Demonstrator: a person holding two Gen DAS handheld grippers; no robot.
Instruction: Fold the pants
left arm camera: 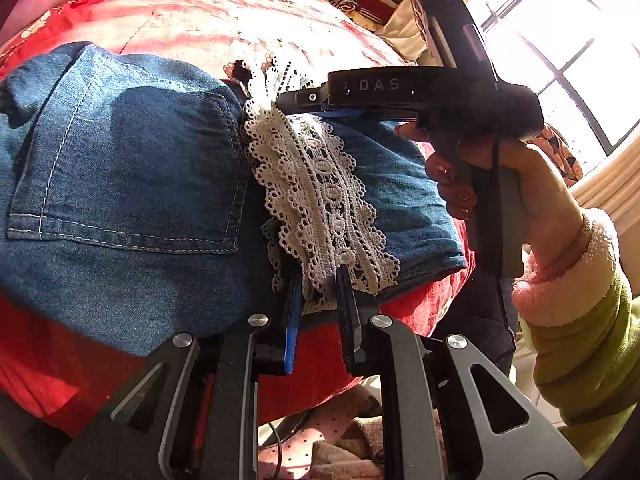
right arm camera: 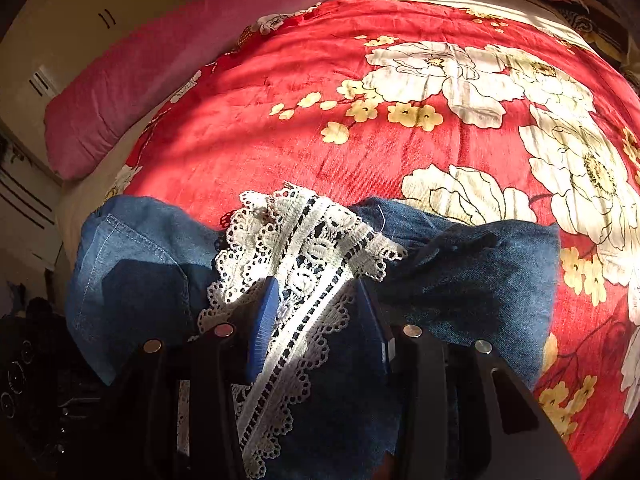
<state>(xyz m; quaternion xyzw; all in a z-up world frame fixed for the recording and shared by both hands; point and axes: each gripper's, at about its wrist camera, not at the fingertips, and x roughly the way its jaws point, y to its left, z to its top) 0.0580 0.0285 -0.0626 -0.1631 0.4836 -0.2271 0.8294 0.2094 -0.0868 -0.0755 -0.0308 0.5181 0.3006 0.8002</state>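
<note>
Red floral blanket [right arm camera: 280,120] under folded blue denim pants [left arm camera: 132,184]
Left gripper [left arm camera: 318,300] pinches white lace trim [left arm camera: 320,200] at six o'clock; right gripper [right arm camera: 316,304] released, straddling it

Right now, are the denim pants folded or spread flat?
Folded: the denim pants lie bunched in layers, lace trim doubled on top.

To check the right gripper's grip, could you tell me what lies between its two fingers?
The white lace trim of the jeans runs between the right gripper's open fingers, clear in the right wrist view.

black grippers with blue-padded jaws, silver screws; green sleeve [left arm camera: 592,364] with pink fleecy cuff.
</note>
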